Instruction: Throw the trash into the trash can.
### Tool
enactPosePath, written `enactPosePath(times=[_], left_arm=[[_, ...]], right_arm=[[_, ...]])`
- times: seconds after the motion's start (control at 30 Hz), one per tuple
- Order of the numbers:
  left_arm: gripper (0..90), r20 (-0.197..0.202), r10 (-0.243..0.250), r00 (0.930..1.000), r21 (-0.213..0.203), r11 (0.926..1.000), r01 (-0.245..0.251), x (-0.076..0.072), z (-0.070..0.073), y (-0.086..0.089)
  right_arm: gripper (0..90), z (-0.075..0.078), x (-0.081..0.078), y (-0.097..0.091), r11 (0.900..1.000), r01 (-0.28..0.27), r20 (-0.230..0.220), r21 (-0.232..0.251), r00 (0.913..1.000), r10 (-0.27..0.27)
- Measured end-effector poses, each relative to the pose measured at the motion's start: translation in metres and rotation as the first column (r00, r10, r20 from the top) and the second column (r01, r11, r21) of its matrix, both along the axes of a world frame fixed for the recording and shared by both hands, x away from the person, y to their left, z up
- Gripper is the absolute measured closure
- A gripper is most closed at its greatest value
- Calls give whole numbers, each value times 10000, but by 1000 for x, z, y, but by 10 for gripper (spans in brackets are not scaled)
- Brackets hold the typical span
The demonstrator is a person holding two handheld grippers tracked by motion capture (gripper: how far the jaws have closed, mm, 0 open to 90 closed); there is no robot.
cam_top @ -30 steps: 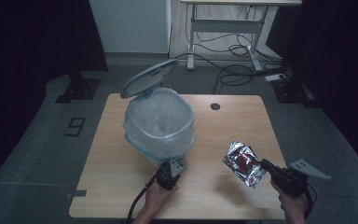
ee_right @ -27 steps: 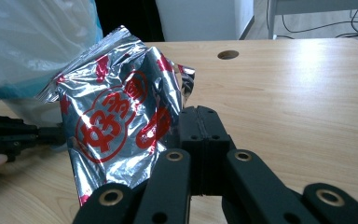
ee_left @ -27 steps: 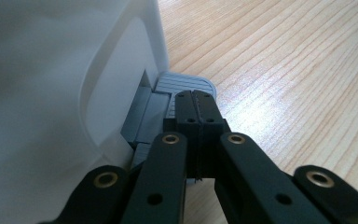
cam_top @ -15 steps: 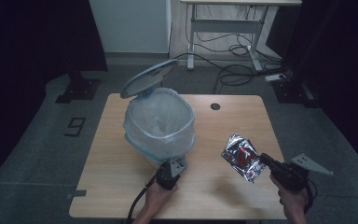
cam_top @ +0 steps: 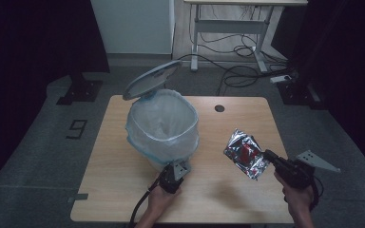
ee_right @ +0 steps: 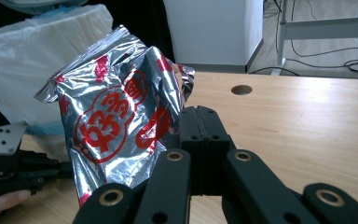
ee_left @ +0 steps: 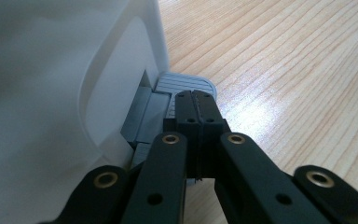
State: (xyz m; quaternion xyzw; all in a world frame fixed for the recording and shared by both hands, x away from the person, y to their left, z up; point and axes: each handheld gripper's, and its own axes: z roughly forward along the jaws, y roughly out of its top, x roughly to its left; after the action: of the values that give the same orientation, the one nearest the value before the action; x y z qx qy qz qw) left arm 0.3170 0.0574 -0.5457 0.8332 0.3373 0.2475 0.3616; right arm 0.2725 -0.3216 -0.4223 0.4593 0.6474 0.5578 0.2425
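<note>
A white pedal bin (cam_top: 161, 128) lined with a clear bag stands on the wooden table (cam_top: 228, 199), its grey lid (cam_top: 152, 78) tipped up. My left gripper (cam_top: 176, 168) is shut at the bin's foot. In the left gripper view its closed tips (ee_left: 192, 95) rest on the grey ribbed pedal (ee_left: 186, 81), with nothing between them. My right gripper (cam_top: 267, 156) is shut on the edge of a crumpled silver foil snack bag with red print (cam_top: 244, 153), held above the table to the right of the bin. In the right gripper view the foil bag (ee_right: 116, 126) hangs left of the closed jaws (ee_right: 198, 112).
A round cable hole (cam_top: 219, 108) sits near the table's far edge. Beyond the table are a white desk frame (cam_top: 228, 28) and loose cables on the floor (cam_top: 242, 76). A person's hands come in from the near edge.
The right gripper has lifted the foil bag a little and carried it slightly left, toward the bin. The left gripper and the raised lid have stayed put.
</note>
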Motion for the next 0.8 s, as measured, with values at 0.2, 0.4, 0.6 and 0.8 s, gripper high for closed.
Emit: enactPosePath(times=[0.2,0.4,0.6,0.8], left_arm=[[900,-22,0,10000,-42,10000,0,0,0,0],[900,-32,2,10000,-38,10000,-2,0,0,0],[900,-51,-3,10000,-49,10000,3,0,0,0],[900,-35,1,10000,-40,10000,-1,0,0,0]], right_arm=[[899,8,4,5,10000,-68,102,14,9999,68],[899,19,7,12,9998,-205,292,-14,9994,205],[899,25,12,16,9996,-266,372,28,9990,264],[899,30,16,19,9995,-306,403,60,9987,303]])
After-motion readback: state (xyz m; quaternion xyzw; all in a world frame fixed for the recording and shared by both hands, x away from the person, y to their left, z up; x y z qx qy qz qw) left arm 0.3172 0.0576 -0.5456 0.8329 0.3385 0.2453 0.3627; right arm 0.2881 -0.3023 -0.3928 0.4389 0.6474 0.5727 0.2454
